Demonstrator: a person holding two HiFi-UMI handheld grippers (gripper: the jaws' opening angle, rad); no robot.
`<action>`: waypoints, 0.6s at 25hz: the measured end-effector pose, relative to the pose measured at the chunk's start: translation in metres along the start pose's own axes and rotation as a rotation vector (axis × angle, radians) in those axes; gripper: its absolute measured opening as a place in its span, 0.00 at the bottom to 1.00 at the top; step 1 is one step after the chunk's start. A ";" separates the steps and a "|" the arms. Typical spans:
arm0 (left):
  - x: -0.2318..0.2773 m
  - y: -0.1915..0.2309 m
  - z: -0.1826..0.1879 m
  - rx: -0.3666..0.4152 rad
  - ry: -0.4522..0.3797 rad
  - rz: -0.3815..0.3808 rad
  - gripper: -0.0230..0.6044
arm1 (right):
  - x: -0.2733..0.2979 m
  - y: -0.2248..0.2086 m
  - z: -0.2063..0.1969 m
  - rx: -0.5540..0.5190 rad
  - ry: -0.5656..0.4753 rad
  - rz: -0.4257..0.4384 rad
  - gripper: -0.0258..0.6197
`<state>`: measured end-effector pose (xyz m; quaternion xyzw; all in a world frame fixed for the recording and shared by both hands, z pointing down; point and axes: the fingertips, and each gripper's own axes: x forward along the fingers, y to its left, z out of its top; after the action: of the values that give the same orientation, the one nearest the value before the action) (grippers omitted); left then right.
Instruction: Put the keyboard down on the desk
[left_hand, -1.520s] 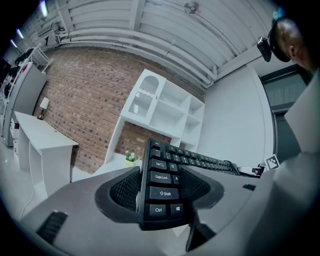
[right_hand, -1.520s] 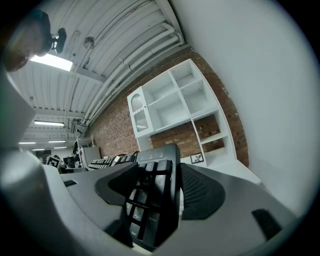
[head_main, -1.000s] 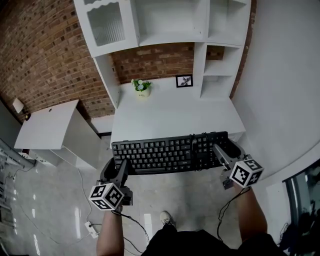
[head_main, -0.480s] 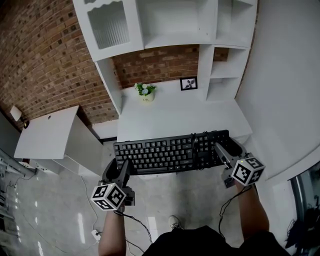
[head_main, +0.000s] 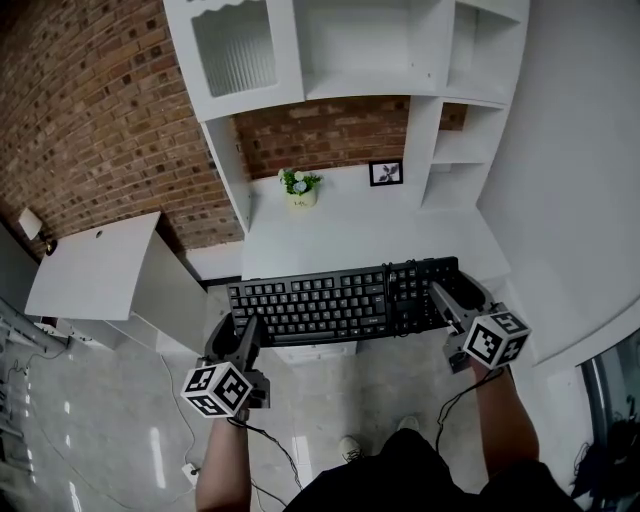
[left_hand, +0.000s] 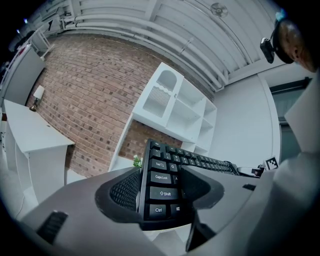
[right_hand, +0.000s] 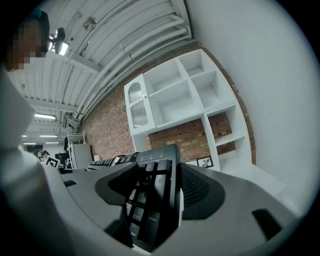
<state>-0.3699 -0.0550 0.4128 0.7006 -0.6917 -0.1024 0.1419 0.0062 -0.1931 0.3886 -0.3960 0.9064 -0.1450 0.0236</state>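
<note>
A black keyboard (head_main: 340, 303) hangs level in the air over the front edge of the white desk (head_main: 370, 235), keys up. My left gripper (head_main: 243, 337) is shut on its left end, and in the left gripper view the Ctrl and Shift keys of the keyboard (left_hand: 165, 192) sit between the jaws. My right gripper (head_main: 447, 305) is shut on the right end, where the number-pad keys of the keyboard (right_hand: 152, 200) fill the jaws in the right gripper view. Whether the keyboard touches the desk cannot be told.
A small potted plant (head_main: 300, 186) and a framed picture (head_main: 386, 173) stand at the back of the desk under white shelves (head_main: 380, 50). A second white table (head_main: 95, 262) sits to the left. A brick wall lies behind. Cables trail on the floor.
The keyboard and both grippers have come forward toward the desk; the desk and shelves now sit closer and lower in the head view. Both holds are unchanged.
</note>
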 end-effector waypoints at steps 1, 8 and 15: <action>0.000 0.000 0.000 0.000 -0.002 0.000 0.46 | 0.001 0.000 0.000 -0.002 -0.003 0.001 0.46; 0.012 0.012 0.013 0.002 -0.009 0.002 0.46 | 0.022 0.004 0.007 -0.002 -0.008 0.006 0.46; 0.036 0.012 0.009 0.010 0.005 0.009 0.46 | 0.039 -0.017 0.003 0.015 -0.001 0.007 0.46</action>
<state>-0.3830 -0.0918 0.4104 0.6983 -0.6952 -0.0967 0.1404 -0.0078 -0.2335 0.3930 -0.3925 0.9068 -0.1514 0.0273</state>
